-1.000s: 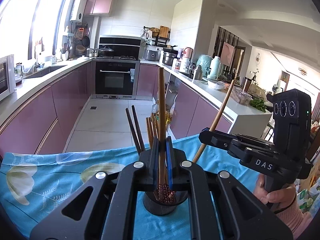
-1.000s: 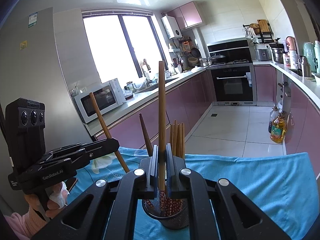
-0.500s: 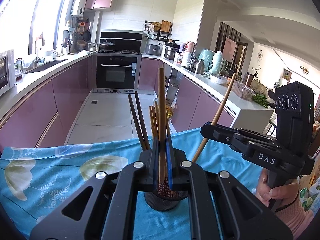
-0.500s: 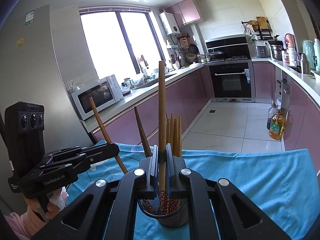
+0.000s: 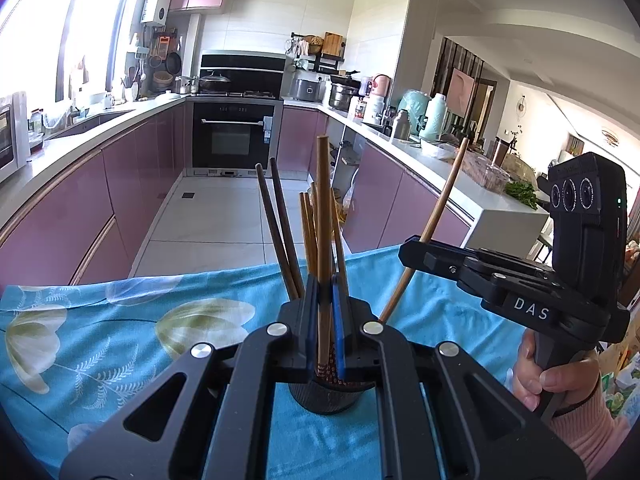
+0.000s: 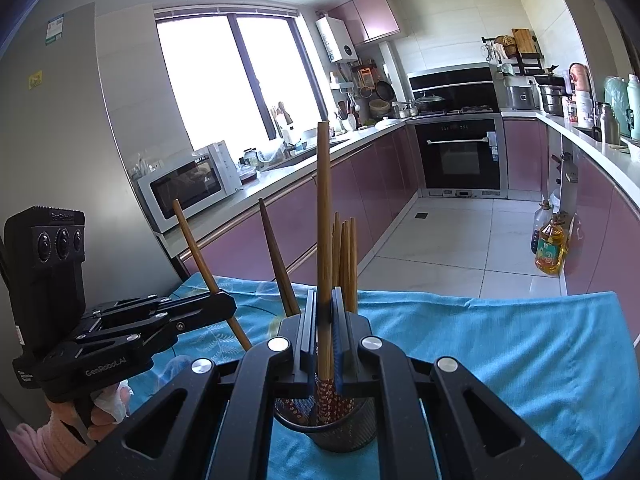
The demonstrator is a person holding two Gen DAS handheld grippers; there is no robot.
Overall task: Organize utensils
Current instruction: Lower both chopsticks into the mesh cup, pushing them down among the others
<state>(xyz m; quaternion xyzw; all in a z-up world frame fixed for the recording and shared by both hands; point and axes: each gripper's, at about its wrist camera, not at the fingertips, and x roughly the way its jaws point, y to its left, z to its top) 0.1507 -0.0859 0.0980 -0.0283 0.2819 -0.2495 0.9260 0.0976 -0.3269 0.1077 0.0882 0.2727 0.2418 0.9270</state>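
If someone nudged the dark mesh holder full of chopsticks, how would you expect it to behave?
The mesh holder looks light and narrow, while the chopsticks rise well above its rim, so it may tip rather than slide. The blue cloth beneath probably adds drag and could bunch.

Two grippers: left gripper (image 5: 325,320), right gripper (image 6: 325,320), one light wooden chopstick (image 5: 323,240) pinched in each. One black mesh holder (image 6: 344,428). Two dark chopsticks (image 5: 280,232) inside, plus several tan ones (image 6: 346,260), exact number unclear. One blue cloth (image 6: 500,352).
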